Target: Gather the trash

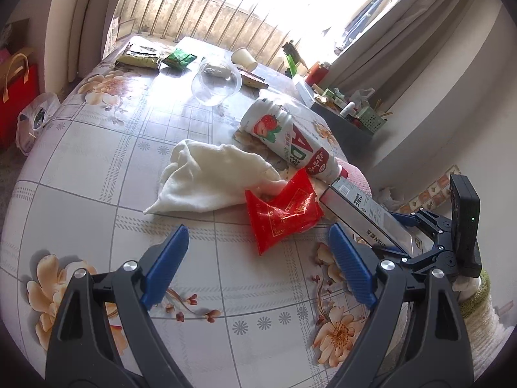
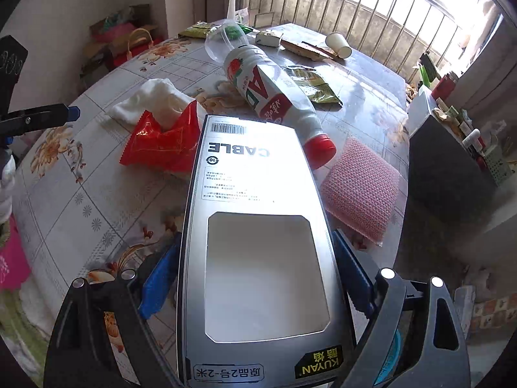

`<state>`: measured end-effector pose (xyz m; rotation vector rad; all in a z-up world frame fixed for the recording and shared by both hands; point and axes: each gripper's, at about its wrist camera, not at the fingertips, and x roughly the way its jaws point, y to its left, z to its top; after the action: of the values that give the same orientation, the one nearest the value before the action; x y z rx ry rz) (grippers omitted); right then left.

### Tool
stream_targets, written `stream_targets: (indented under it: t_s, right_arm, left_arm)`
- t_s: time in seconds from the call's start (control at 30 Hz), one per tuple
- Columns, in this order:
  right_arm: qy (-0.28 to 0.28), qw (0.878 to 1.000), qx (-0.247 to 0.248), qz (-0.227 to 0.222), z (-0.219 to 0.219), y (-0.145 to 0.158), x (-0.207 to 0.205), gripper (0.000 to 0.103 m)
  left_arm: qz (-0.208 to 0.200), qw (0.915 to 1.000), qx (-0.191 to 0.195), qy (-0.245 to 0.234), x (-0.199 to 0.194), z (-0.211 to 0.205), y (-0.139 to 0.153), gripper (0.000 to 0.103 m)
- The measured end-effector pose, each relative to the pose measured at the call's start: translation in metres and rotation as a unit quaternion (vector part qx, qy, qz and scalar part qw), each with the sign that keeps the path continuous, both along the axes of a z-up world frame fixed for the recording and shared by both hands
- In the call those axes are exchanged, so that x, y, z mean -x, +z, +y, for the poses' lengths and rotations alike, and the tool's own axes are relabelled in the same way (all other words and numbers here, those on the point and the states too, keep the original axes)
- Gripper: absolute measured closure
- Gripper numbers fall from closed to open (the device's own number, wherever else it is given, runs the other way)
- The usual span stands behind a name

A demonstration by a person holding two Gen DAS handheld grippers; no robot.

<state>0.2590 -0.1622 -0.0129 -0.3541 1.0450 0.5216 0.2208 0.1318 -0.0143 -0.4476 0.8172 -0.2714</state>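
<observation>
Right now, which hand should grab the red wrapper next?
Left. The left gripper is open and empty, with the red wrapper just ahead between its fingers. The right gripper already grips the cable box, so it looks busy.

Silver CABLE box (image 2: pixel 255 226), cut-out window up, clamped between jaws above desk. Crumpled red wrapper (image 2: pixel 161 144) lying flat beside it. Strawberry bottle (image 2: pixel 268 93) on its side, red cap on.

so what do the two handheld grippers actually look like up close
Both look alike: the left gripper and right gripper have black triangular cut-out arms with silver round pivot bolts, and ribbed blue pads on the fingers. The right one also carries a black box with a small green light.
</observation>
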Motion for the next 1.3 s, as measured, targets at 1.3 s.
stream_targets:
  t_s: [1.3]
  right_arm:
    - [-0.003,0.982,-0.181,-0.050,-0.009,0.071,-0.091,0.013]
  left_arm:
    - [0.064,0.9949,0.038,-0.069,-0.052,-0.059,0.031,0.018]
